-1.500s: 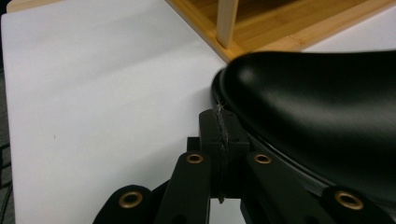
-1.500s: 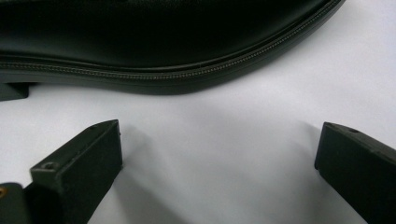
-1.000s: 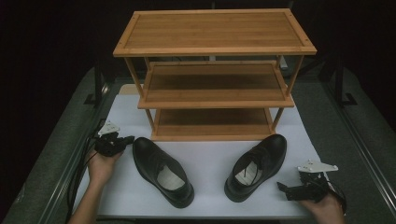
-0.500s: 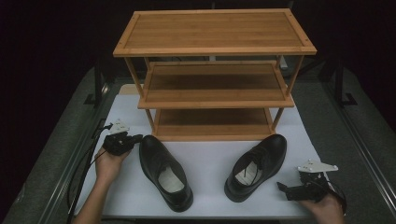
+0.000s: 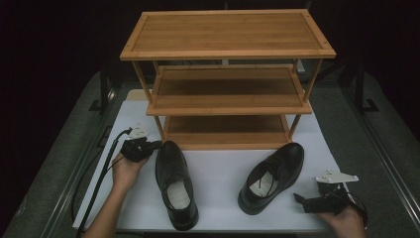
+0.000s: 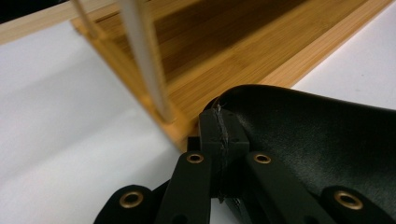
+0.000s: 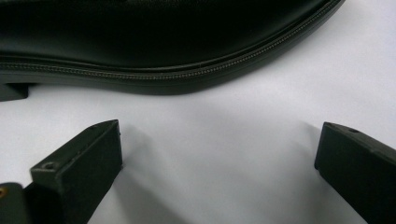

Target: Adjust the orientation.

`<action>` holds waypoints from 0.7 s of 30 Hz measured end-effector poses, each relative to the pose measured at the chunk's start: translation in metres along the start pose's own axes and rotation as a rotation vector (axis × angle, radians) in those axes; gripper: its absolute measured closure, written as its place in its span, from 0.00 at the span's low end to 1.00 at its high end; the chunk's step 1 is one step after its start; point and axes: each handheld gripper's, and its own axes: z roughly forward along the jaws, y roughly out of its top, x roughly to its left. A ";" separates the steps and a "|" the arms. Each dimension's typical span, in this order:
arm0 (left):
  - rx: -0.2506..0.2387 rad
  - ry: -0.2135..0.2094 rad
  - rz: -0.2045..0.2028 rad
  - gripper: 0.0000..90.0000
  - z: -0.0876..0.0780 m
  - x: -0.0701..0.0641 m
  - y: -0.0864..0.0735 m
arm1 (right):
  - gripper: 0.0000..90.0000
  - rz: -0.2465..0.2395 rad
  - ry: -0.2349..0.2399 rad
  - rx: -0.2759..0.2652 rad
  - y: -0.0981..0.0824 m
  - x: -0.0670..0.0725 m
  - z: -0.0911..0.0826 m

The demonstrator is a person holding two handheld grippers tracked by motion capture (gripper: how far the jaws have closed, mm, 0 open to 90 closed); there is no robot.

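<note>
Shelves of rack look bare; shoes outside.

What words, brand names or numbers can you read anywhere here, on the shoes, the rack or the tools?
None can be read.
Left shoe: pale insole, no print legible.
Right shoe: a dark mark on the insole, too small and blurred to read.
Wooden rack: plain wood, no label.
Left tool and right tool: no markings legible.

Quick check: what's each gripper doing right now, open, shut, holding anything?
Left gripper: jaws shut, empty, tips against the toe of the left shoe.
Right gripper: jaws open, empty, beside the right shoe.
</note>
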 end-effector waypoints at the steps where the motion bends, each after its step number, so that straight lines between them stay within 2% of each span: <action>1: 0.000 0.000 0.000 1.00 0.000 0.000 0.000 | 0.00 0.000 0.000 0.000 0.000 0.000 0.000; 3: -0.004 -0.011 0.000 1.00 0.005 -0.003 0.003 | 0.00 0.000 0.000 0.000 0.000 0.000 0.000; 8: 0.004 -0.023 0.031 1.00 0.014 -0.010 0.013 | 0.00 0.000 0.000 0.000 0.000 0.000 0.000; 12: -0.004 -0.033 0.020 1.00 0.016 -0.011 0.014 | 0.00 0.000 0.000 -0.001 0.000 0.000 0.000; 17: 0.009 -0.047 0.029 1.00 0.009 -0.009 0.013 | 0.00 0.001 0.000 -0.001 0.000 0.000 0.000; 18: 0.008 -0.058 0.025 1.00 -0.001 -0.011 0.011 | 0.00 0.001 0.000 -0.002 0.000 0.000 0.000; 21: 0.016 -0.059 0.018 1.00 -0.014 -0.012 0.006 | 0.00 0.001 -0.001 -0.002 0.000 0.000 0.000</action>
